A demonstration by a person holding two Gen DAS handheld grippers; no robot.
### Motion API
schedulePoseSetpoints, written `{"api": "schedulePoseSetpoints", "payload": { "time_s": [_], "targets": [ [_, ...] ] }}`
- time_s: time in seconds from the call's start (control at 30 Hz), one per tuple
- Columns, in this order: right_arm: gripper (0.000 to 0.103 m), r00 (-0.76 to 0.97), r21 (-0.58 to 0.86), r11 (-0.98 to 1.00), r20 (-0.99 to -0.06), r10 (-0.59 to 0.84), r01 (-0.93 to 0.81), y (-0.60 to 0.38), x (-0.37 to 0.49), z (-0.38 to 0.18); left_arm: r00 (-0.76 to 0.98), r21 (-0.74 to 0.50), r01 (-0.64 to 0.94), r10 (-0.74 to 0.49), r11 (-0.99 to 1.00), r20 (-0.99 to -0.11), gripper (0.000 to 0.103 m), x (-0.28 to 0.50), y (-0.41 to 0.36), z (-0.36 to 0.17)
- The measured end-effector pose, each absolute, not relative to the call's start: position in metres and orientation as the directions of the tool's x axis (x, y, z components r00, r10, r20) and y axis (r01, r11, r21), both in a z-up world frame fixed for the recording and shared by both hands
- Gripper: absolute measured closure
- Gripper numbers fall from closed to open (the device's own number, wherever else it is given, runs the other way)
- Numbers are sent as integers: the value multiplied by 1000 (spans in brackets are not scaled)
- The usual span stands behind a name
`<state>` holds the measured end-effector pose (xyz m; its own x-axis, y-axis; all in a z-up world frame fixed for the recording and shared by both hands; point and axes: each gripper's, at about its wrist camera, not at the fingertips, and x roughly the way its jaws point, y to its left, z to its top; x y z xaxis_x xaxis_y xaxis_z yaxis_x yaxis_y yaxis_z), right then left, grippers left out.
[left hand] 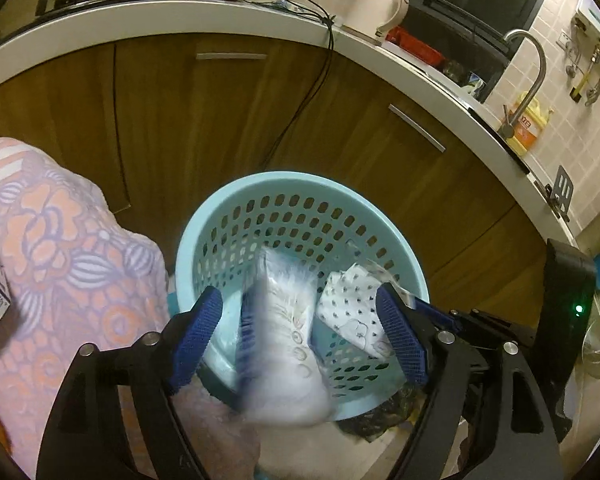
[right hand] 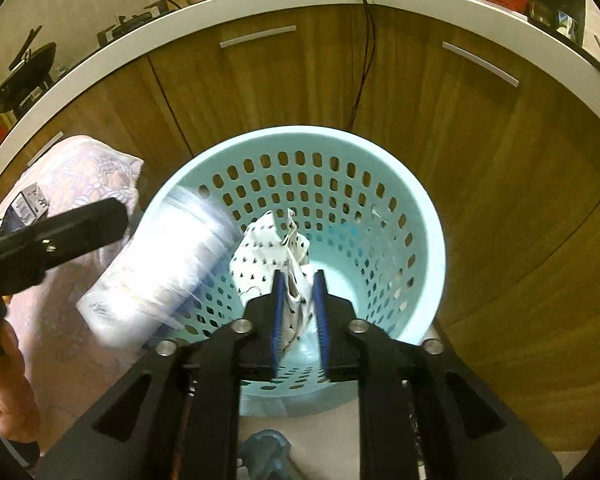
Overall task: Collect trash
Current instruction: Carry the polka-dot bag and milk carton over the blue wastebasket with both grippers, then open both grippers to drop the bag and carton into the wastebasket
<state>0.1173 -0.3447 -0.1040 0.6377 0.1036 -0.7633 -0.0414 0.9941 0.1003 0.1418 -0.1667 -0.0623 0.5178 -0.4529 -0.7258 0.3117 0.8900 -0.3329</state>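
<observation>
Both wrist views are looking down into a light blue perforated basket standing on the floor against brown wooden cabinet doors under a white countertop.

Left gripper: jaws standing wide apart, released, not pressing on anything. A blurred clear plastic wrapper is sitting in the gap between the blue pads, over the basket's near rim at lower centre of the frame. In the right wrist view the same wrapper is showing as a bright smear across the basket's left rim.

Right gripper: jaws nearly together, with a white dotted paper scrap lying between them. Whether the pads are pinching it, I cannot tell. The scrap is reaching up into the basket at frame centre.

A pink floral cloth is filling the left of the left wrist view. A black cable is hanging down the cabinet front.
</observation>
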Motion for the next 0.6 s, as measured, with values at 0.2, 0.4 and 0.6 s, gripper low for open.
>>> {"api": "schedulePoseSetpoints", "payload": {
  "time_s": [0.2,0.4,0.6],
  "targets": [
    [84,645,111,993,-756,108,-36,-346,116,-100,536,-345,306,-460,887,-708,26,135,-155,-53],
    [84,668,111,991,-732,130,-72,-334,105,-85,586,-321,308,-444,896,-677,26,116,-140,-36],
    [77,711,103,981,-678,188,-162,-300,89,-60,676,-311,269,-408,912,-614,26,84,-99,-5]
  ]
}}
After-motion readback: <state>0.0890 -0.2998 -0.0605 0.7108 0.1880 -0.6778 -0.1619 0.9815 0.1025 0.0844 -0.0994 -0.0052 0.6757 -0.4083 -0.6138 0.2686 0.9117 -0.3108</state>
